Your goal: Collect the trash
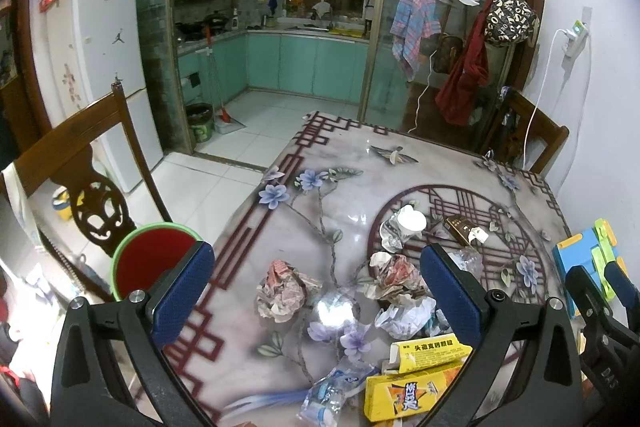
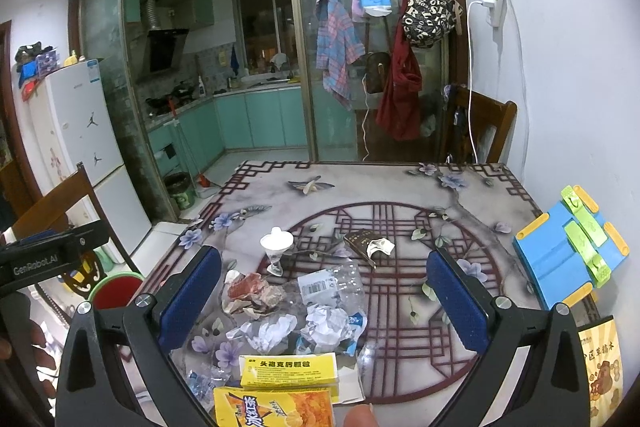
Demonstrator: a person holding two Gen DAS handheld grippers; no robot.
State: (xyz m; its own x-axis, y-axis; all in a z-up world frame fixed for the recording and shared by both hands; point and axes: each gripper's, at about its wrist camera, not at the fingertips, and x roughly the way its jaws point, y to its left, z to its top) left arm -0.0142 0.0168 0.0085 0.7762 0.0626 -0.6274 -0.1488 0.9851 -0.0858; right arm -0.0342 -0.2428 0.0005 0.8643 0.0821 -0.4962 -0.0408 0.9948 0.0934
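Left gripper (image 1: 316, 291): held wide apart, empty, above the counter's left side.
Right gripper (image 2: 324, 291): held wide apart, empty, above the trash pile.
Trash: crumpled paper (image 1: 286, 293), yellow box (image 2: 290, 371), crushed bottle (image 2: 330, 285) and paper cup (image 2: 277, 245) are scattered on the counter (image 2: 360, 183), just ahead of both grippers.
Bin (image 1: 150, 259): stands off the counter's left edge, nearer the left gripper; only a red inside is seen.
Yellow box axis: lies crosswise.

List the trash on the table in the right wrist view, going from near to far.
Orange drink carton → yellow medicine box → white crumpled paper → clear plastic bottle → dark cigarette pack.
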